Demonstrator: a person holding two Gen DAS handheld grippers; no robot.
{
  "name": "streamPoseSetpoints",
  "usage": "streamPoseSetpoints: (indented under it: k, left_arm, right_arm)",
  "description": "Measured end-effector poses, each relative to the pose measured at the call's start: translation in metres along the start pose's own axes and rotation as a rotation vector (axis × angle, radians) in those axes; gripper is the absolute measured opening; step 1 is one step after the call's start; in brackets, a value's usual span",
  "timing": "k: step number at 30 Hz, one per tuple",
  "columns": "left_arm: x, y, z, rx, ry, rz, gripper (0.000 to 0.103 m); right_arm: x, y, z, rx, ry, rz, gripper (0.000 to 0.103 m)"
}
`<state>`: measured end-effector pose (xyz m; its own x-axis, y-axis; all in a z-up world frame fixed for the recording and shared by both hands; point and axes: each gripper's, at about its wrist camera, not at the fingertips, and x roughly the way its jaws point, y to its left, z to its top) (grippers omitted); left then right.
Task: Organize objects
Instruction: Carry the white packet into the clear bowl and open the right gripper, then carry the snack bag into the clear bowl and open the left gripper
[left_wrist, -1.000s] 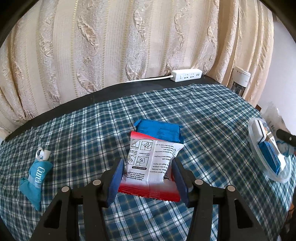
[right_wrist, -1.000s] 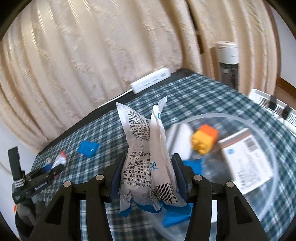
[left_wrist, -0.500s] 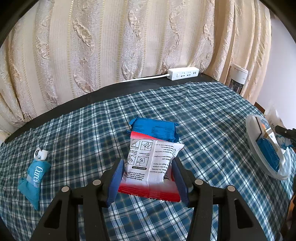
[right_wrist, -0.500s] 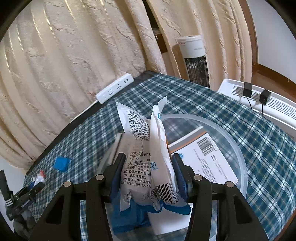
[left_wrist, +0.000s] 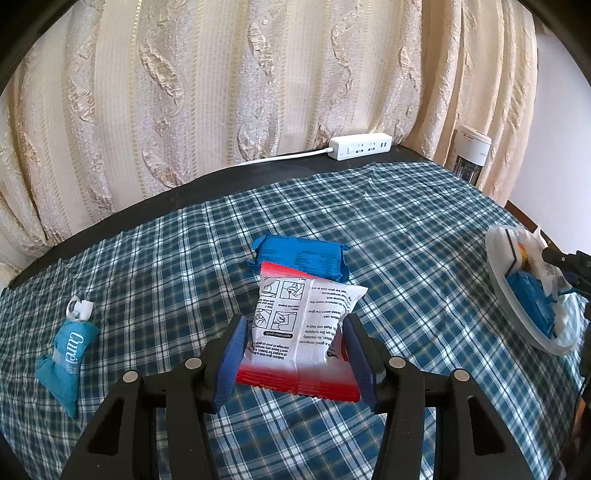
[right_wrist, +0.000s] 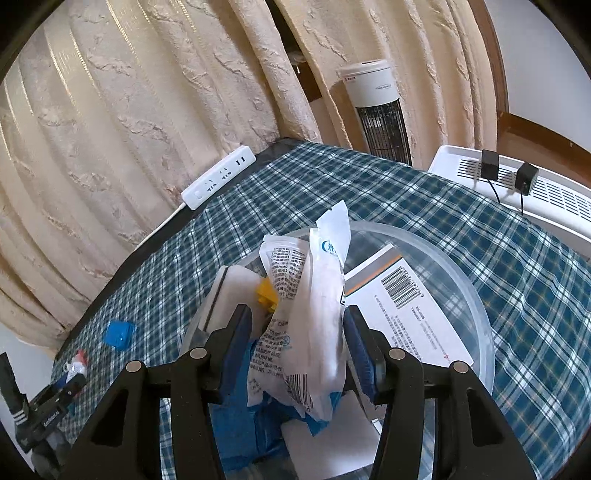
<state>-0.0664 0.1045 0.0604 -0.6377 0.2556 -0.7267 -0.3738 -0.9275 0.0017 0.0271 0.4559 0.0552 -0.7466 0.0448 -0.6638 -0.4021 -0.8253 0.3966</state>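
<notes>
The clear round container (right_wrist: 476, 291) holds a barcoded box (right_wrist: 410, 317), a yellow block (right_wrist: 266, 293) and a blue packet (right_wrist: 240, 424). The right gripper (right_wrist: 297, 347) fingers stand released around a white sachet (right_wrist: 310, 317) above it. The left gripper (left_wrist: 295, 345) fingers grasp a red-and-white packet (left_wrist: 301, 325) over the checked surface (left_wrist: 406, 229).

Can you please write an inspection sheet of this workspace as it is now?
Surface: blue plaid tablecloth on a dark table.
Job's things: red-and-white printed sachet; blue wrapped pack; teal fabric pouch; white printed bag over clear round plastic bowl.
Clutter: nothing seen.
Grippers: left claw shut on sachet; right claw open around bag.
Cables: white power strip with cord.
Surroundings: cream curtains; white tower fan.
</notes>
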Motion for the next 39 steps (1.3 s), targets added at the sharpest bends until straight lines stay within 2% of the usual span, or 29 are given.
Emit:
streamPoseSetpoints:
  k: [11, 14, 17, 25, 32, 39]
  left_arm:
    - [-0.005, -0.016, 0.000, 0.023, -0.001, -0.002, 0.056]
    - [-0.005, -0.023, 0.001, 0.026, 0.008, -0.017, 0.056]
    - [-0.006, -0.032, 0.001, 0.039, 0.010, -0.024, 0.056]
    - [-0.005, -0.072, 0.004, 0.086, 0.020, -0.075, 0.056]
    - [0.001, -0.111, 0.009, 0.133, 0.033, -0.121, 0.056]
    - [0.004, -0.149, 0.017, 0.172, 0.030, -0.177, 0.056]
  right_arm:
    - [-0.014, 0.002, 0.001, 0.001, -0.035, 0.016, 0.054]
    - [-0.017, 0.002, 0.000, -0.002, -0.049, 0.013, 0.062]
    - [-0.020, 0.000, -0.002, -0.004, -0.064, 0.005, 0.064]
    - [-0.026, -0.012, -0.003, 0.011, -0.080, 0.014, 0.074]
    - [-0.030, -0.021, -0.003, -0.003, -0.090, 0.005, 0.074]
    - [-0.038, -0.018, -0.009, -0.089, -0.129, -0.054, 0.074]
